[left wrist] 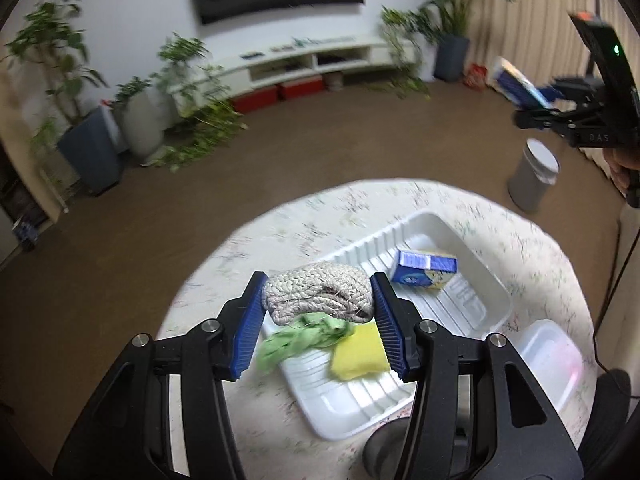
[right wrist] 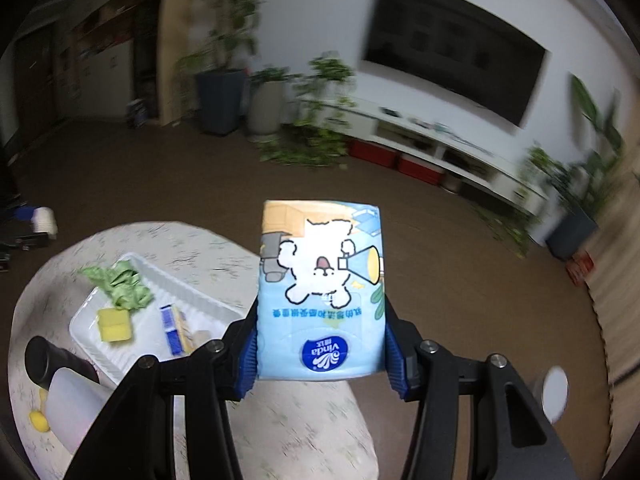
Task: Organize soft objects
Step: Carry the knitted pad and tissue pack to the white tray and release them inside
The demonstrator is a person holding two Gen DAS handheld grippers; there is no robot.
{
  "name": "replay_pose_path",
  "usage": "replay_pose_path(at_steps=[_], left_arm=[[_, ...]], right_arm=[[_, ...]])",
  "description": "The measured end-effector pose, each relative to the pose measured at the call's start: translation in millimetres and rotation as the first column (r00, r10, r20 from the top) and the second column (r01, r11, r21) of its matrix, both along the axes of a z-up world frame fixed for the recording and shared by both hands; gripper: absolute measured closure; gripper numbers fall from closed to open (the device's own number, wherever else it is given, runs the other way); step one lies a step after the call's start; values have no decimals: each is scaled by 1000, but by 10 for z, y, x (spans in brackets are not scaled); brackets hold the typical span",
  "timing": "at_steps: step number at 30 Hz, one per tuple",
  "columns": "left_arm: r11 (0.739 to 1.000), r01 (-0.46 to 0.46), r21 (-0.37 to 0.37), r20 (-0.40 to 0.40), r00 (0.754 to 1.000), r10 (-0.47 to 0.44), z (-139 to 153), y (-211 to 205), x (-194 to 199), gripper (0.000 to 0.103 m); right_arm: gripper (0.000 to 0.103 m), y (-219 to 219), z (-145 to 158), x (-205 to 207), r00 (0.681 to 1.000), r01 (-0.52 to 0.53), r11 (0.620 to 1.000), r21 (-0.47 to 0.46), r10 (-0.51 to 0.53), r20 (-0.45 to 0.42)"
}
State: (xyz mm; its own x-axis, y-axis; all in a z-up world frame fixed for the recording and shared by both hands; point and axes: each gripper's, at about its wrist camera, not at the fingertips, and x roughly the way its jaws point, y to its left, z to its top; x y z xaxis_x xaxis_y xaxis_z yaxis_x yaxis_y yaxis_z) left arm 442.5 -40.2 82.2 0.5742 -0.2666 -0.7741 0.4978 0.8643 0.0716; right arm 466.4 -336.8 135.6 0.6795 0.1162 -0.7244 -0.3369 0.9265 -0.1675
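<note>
My left gripper (left wrist: 319,295) is shut on a grey knitted cloth bundle (left wrist: 318,294), held above the near end of a white ribbed tray (left wrist: 486,276). In the tray lie a green cloth (left wrist: 298,342), a yellow sponge (left wrist: 358,352) and a small blue and yellow pack (left wrist: 424,274). My right gripper (right wrist: 322,344) is shut on a light blue tissue pack (right wrist: 320,288) with a white bear print, raised over the floor right of the table. The left wrist view shows that gripper (left wrist: 538,100) at the upper right with the pack (left wrist: 516,82). The tray (right wrist: 192,292) sits lower left in the right wrist view.
The round table (left wrist: 280,236) has a patterned cloth. A clear plastic box (left wrist: 554,354) lies near the tray's right end. A grey bin (left wrist: 534,178) stands on the brown floor. A black cylinder (right wrist: 56,362) and a translucent container (right wrist: 76,408) lie by the tray.
</note>
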Motion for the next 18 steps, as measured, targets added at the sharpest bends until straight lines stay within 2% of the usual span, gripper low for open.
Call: replay_pose_path(at_steps=[3,5,8,10,13,18], left_arm=[[998,25,50,-50,999,-22,-275,-175,125,54],[997,37,67,-76,997,-32,-437,-232,181,54],[995,62,82,-108,993,-53,-649,-324,232,54],[993,74,96,-122,991,-62,-774,-349,250,54],[990,98,100,-140,987,-83,-897,-393,247,54],[984,123,125,-160,982,-102,-1039,-467,251,53]], right_arm=[[49,395,-241,104,992,-121,992,-37,119,-49],[49,675,-437,129,975,-209,976,-65,203,-89],[49,1072,-756,99,935,-339,932,-129,317,-161],[49,1321,-986,47,895,-427,889,-166,390,-217],[49,1538,-1223,11,853,-501,843,-197,443,-275],[49,1678,-1454,-13,812,-561,801,-209,483,-329]])
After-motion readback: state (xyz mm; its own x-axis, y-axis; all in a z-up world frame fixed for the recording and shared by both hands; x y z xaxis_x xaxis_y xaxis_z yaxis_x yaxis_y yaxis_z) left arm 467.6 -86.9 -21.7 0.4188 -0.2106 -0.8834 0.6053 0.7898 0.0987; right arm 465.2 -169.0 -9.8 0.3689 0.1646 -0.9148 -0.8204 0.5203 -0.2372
